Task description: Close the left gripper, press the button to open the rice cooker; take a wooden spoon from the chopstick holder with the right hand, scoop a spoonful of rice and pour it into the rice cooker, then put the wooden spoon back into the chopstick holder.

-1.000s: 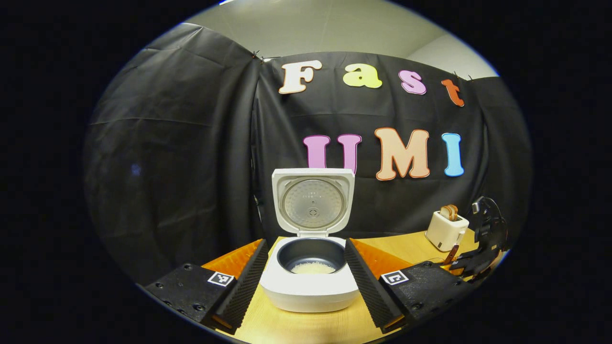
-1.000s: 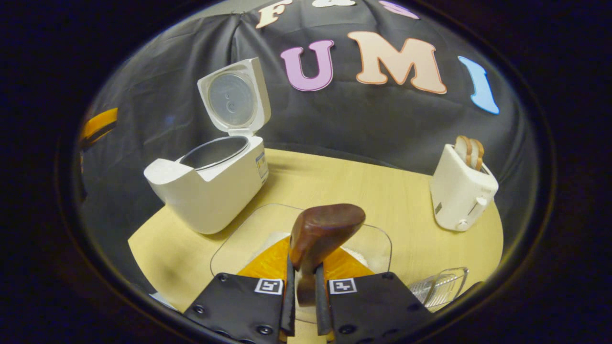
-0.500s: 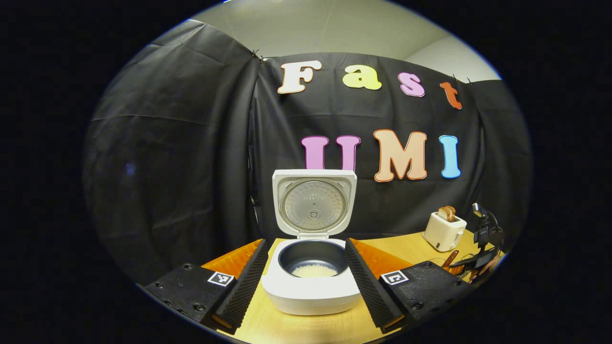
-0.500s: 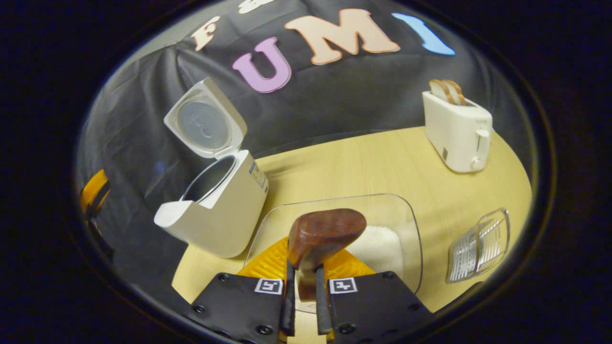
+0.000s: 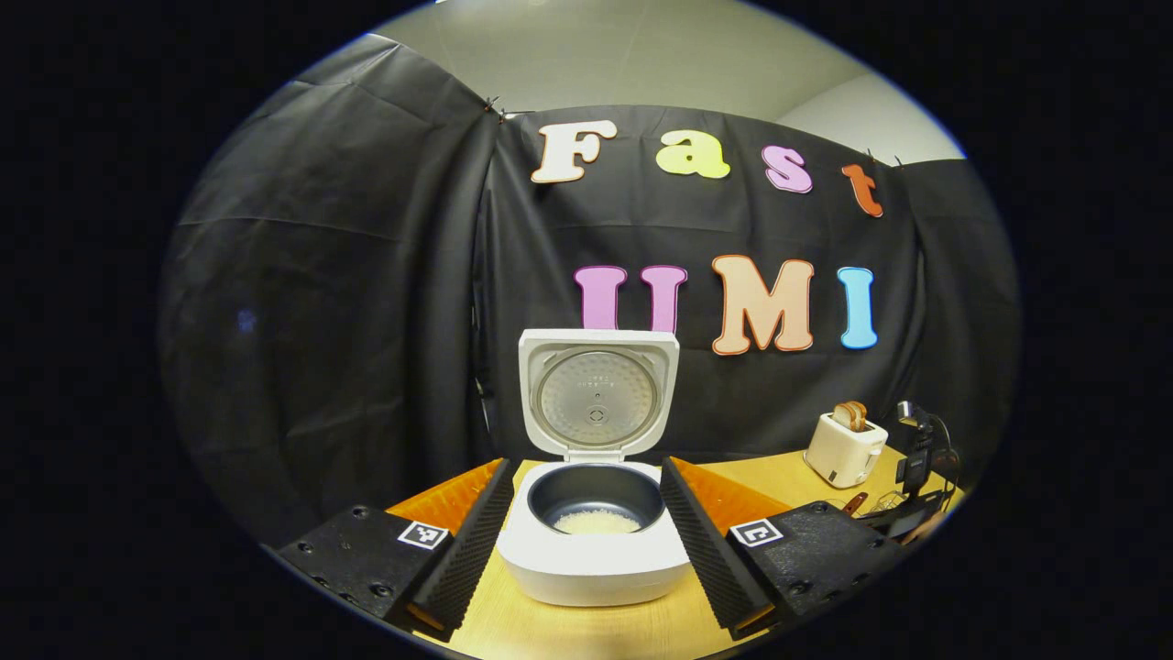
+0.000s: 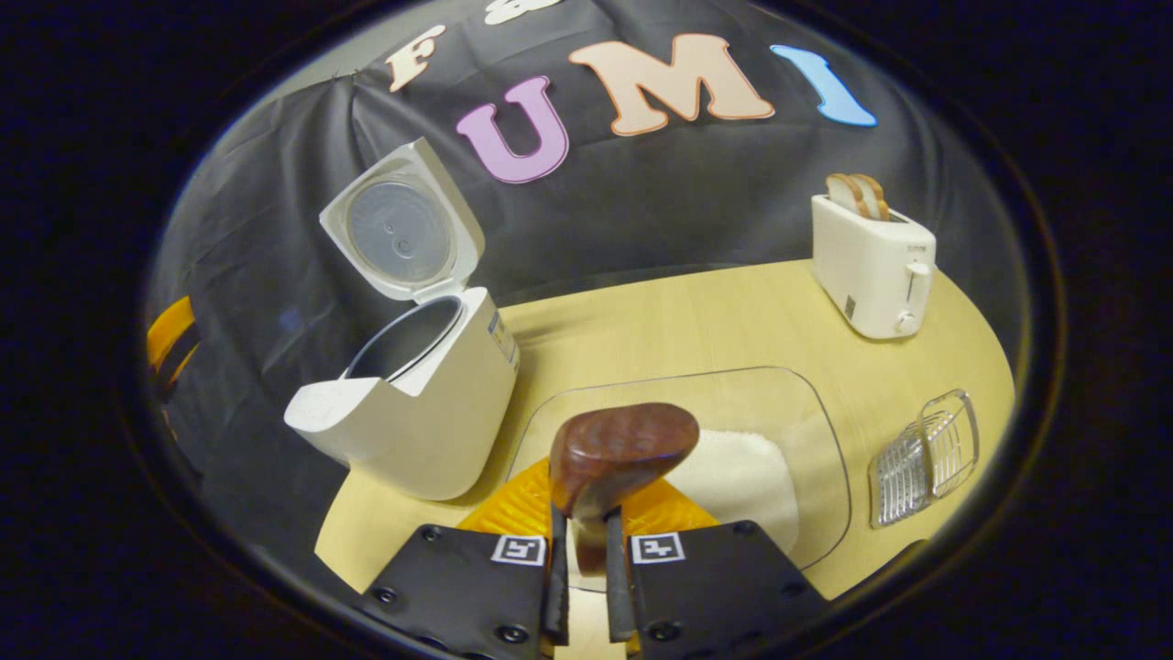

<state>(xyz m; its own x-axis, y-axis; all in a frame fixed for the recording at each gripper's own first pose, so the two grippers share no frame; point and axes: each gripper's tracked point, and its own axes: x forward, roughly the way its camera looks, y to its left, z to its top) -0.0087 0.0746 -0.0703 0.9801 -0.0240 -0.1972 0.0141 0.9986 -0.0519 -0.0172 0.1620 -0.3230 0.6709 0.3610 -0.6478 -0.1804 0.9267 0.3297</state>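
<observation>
Risk assessment, taking the rice cooker (image 6: pixel 412 385) as reference. The cooker stands open on the tabletop (image 6: pixel 660 330), lid upright, a thin layer of rice (image 5: pixel 597 522) on the bottom of its pot. The wooden spoon (image 6: pixel 616 454) is held over the clear tray (image 6: pixel 806 431) of rice just right of the cooker, bowl forward. Judged hazards: the spoon is pinched low on a narrow handle, so it may pivot in the grip when loaded, spilling grains onto the tabletop between tray and cooker; a steep dig could push the light tray against the cooker's wall; a high swing could clip the raised lid. The chopstick holder (image 6: pixel 924 456) lies well right of the cooker, beyond the tray, apparently on its side, which may complicate the return.

Fingers: the right gripper (image 6: pixel 580 587) has its fingers nearly together, clamped on the spoon handle from both sides. The left gripper (image 5: pixel 591 541) faces the cooker's front, fingers spread wide either side of it, holding nothing; contact with the body cannot be told.
</observation>
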